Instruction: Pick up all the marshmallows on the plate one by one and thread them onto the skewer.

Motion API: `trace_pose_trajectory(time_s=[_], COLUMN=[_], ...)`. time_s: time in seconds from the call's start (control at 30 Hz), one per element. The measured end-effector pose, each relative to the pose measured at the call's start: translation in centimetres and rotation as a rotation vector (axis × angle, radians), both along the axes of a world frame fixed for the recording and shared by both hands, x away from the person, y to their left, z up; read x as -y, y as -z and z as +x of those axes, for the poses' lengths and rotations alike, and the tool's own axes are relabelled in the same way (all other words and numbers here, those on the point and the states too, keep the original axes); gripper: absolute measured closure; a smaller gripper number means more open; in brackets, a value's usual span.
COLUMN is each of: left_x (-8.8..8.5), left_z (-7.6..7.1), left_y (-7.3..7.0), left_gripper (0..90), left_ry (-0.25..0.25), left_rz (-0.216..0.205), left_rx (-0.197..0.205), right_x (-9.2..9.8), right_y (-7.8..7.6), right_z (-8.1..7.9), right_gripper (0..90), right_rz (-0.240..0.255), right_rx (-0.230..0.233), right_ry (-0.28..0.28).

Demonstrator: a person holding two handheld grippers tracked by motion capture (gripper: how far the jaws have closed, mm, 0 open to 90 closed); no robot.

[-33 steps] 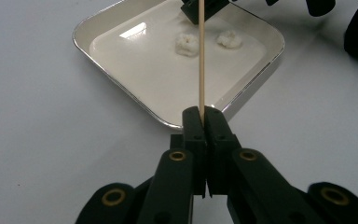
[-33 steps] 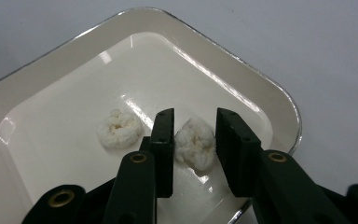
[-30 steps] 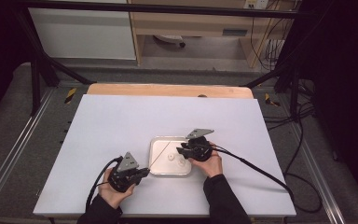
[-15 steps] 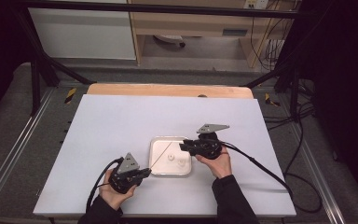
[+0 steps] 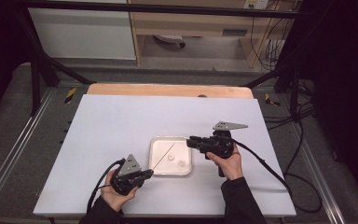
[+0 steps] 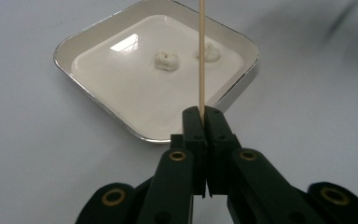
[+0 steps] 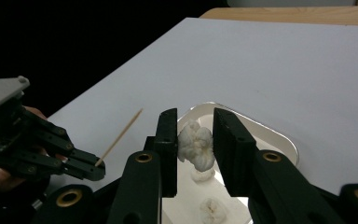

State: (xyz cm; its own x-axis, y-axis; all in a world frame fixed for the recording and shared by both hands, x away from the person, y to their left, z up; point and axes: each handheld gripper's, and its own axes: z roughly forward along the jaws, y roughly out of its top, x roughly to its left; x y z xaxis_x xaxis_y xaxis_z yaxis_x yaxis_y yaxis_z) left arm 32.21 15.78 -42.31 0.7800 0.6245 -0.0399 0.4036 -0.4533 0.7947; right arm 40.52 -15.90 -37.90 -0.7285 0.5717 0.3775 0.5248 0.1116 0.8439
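A white square tray [image 5: 157, 145] lies on the table with two small white doughy lumps [image 5: 171, 157] in it. My left gripper [image 5: 148, 173] rests at the tray's near left corner. It is shut on a thin wooden skewer [image 6: 200, 56] that points out over the tray [image 6: 98, 35] and its lumps [image 6: 166, 60]. My right gripper [image 5: 191, 141] hangs above the tray's right edge. In the right gripper view, my right gripper [image 7: 195, 122] is shut on a third white lump [image 7: 196, 147], with the skewer [image 7: 121, 134] and left gripper [image 7: 81, 169] off to the left.
A white sheet [image 5: 121, 121] covers the table, with a wooden strip [image 5: 168, 89] along its far edge. Cables [image 5: 265, 163] trail from both grippers toward the near side. Dark frame rails [image 5: 9, 154] flank the table.
My right gripper has lifted off the tray and drifted to the right with the white lump in its jaws. The left gripper and skewer have stayed put.
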Motion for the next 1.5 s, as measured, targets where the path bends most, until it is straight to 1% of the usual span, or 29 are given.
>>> trace_pose_trajectory(time_s=[0.13,0.17,0.2,0.37,0.43,0.47,0.53,0.63,0.67,0.93,1.03,1.07,1.37,1.5], left_x=[0.2,0.2,0.3,0.5,0.5,0.5,0.5,0.5,0.5,0.6,0.6,0.6,0.6,0.7], left_z=[-0.1,-0.1,-0.2,-0.2,-0.2,-0.3,-0.3,-0.3,-0.3,-0.3,-0.4,-0.4,-0.4,-0.4], left_y=[0.0,0.0,0.0,0.1,0.0,0.0,0.0,0.0,0.0,0.0,0.0,0.0,0.1,0.2], left_gripper=[88.7,88.7,88.7,88.7,88.7,88.7,88.7,88.7,88.7,88.7,88.7,88.7,88.8,88.9], left_ry=[0.01,0.01,0.013,0.019,0.019,0.019,0.02,0.022,0.024,0.027,0.027,0.027,0.025,0.027], left_rz=[0.001,0.001,0.002,0.002,0.002,0.001,-0.001,0.0,0.0,0.0,-0.002,0.0,0.003,0.018], left_rx=[0.003,0.003,0.003,0.005,0.006,0.008,0.009,0.01,0.01,0.011,0.013,0.014,0.013,0.013], right_x=[0.1,0.1,0.0,-0.5,-0.7,-0.9,-1.1,-1.3,-1.5,-1.8,-1.9,-2.1,-2.4,-2.6], right_y=[-0.4,-0.4,-0.6,-0.6,-0.6,-0.6,-0.5,-0.4,-0.3,0.0,0.1,0.3,0.7,0.9], right_z=[0.0,0.0,-0.1,0.0,0.1,0.1,0.2,0.2,0.2,0.3,0.3,0.2,0.1,0.1], right_gripper=[72.0,72.0,72.0,72.0,72.0,72.0,72.0,72.1,72.1,72.4,72.3,72.3,72.8,73.5], right_rz=[0.061,0.061,0.081,0.115,0.119,0.13,0.138,0.141,0.146,0.165,0.165,0.161,0.165,0.16], right_rx=[-0.007,-0.007,-0.01,-0.025,-0.026,-0.033,-0.038,-0.044,-0.054,-0.068,-0.075,-0.081,-0.095,-0.098], right_ry=[-0.012,-0.012,-0.017,-0.034,-0.039,-0.046,-0.052,-0.059,-0.065,-0.087,-0.095,-0.106,-0.116,-0.121])
